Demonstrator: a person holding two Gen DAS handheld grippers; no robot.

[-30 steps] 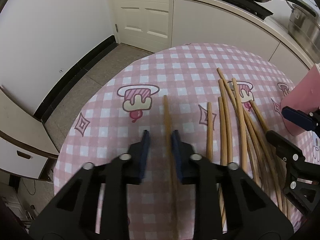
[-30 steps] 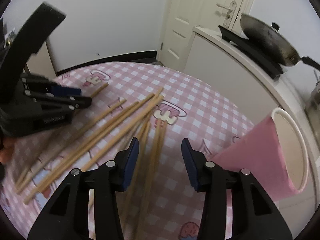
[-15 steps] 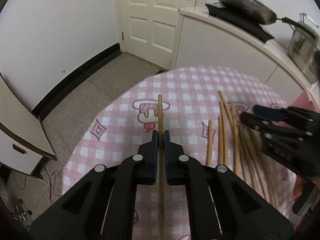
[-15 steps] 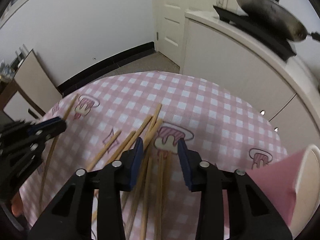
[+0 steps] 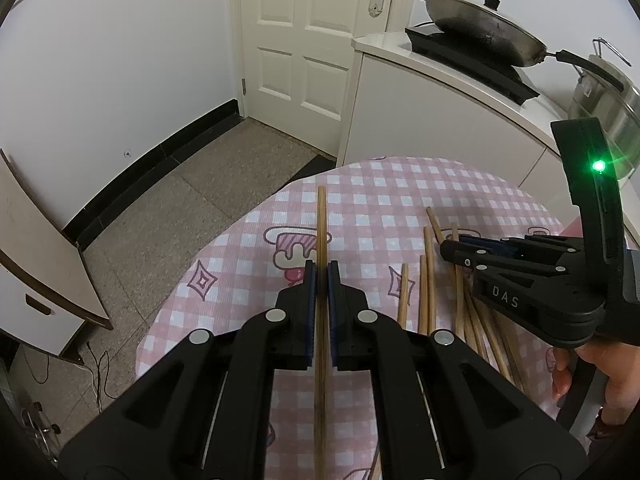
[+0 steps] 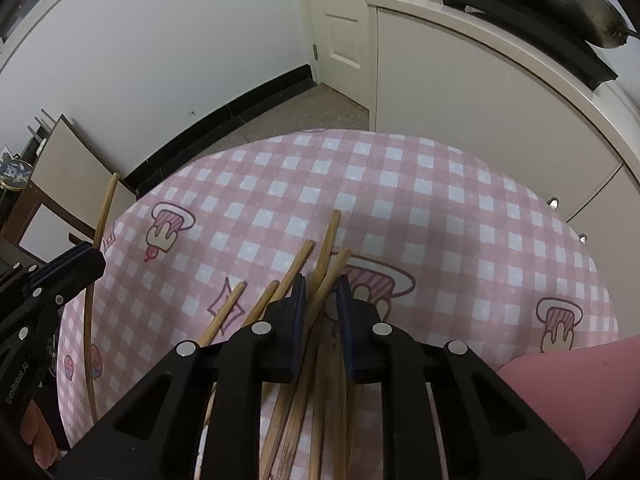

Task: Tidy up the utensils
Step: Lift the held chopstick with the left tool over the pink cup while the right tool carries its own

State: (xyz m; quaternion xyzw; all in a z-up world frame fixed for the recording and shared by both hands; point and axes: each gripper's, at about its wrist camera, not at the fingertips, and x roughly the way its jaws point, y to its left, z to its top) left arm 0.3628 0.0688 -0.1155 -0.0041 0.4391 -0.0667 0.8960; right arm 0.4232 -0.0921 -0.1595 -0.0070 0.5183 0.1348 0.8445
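The room is bounded by white walls with a black skirting, a grey speckled floor and a white panelled door. A white cabinet beside it carries a dark pan, cut off at the frame edge in the right wrist view. The round table is covered by a pink checked cloth with cartoon prints; its near side is hidden behind the gripper bodies. A pink cup is seen only in part at the lower right, its mouth out of frame.

The left gripper is closed tight on a single chopstick, which is held clear of the cloth. The right gripper has just been closing over the loose pile of chopsticks on the table; its jaws are nearly together with sticks between them, but which stick is pinched cannot be told.
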